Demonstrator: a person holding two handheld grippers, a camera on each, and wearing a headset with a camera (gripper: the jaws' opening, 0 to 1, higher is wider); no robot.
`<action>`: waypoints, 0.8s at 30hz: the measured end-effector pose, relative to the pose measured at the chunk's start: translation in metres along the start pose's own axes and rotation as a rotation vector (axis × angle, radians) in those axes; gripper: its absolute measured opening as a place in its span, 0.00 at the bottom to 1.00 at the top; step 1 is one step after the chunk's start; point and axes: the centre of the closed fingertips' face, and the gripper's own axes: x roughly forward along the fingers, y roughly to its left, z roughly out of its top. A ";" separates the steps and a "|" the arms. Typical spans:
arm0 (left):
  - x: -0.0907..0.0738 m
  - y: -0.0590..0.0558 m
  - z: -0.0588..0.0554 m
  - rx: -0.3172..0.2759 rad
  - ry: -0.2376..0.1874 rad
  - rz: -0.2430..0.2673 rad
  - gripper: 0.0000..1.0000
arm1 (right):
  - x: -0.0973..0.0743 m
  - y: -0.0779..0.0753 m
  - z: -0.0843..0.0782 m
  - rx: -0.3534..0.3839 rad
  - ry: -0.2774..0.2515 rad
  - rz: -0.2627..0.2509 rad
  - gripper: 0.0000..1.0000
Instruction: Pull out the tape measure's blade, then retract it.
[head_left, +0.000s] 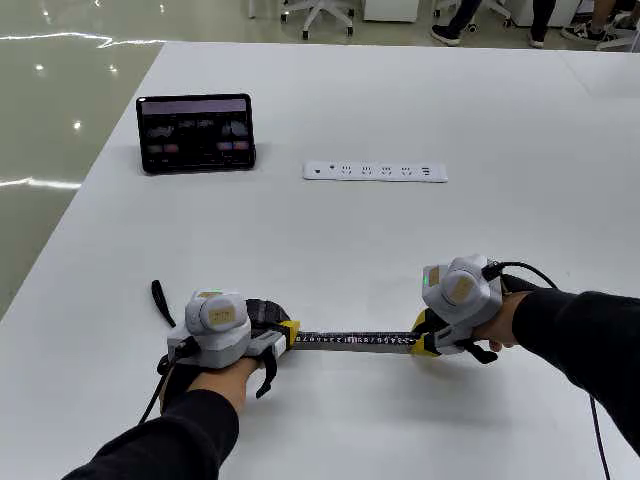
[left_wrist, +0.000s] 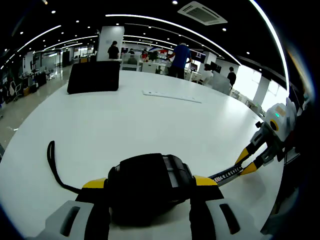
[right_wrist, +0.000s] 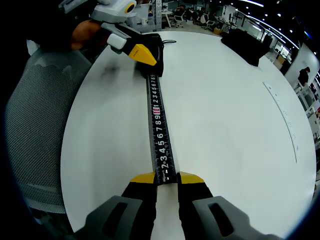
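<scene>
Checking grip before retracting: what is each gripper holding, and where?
The left gripper clamps the tape measure by its black case, one jaw on each side. The right gripper pinches the blade at its tip end.

Hidden: tape measure case (head_left: 268, 314), largely covered by the left gripper (head_left: 288, 333) in the head view; blade (right_wrist: 159, 135) tip, at the right gripper (right_wrist: 160, 178), between its fingers (right_wrist: 142, 178). Blurred: tablet (head_left: 196, 132) screen, beyond the fingers, unreadable.
</scene>
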 end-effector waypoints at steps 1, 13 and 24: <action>0.000 0.000 0.000 0.000 0.000 0.000 0.60 | 0.000 0.000 0.001 0.000 -0.001 0.000 0.11; 0.000 0.000 0.001 -0.001 0.001 0.000 0.60 | 0.005 0.001 0.010 0.022 -0.018 -0.005 0.11; 0.000 -0.001 0.001 -0.003 0.003 -0.002 0.60 | 0.008 0.002 0.017 0.027 -0.033 -0.012 0.11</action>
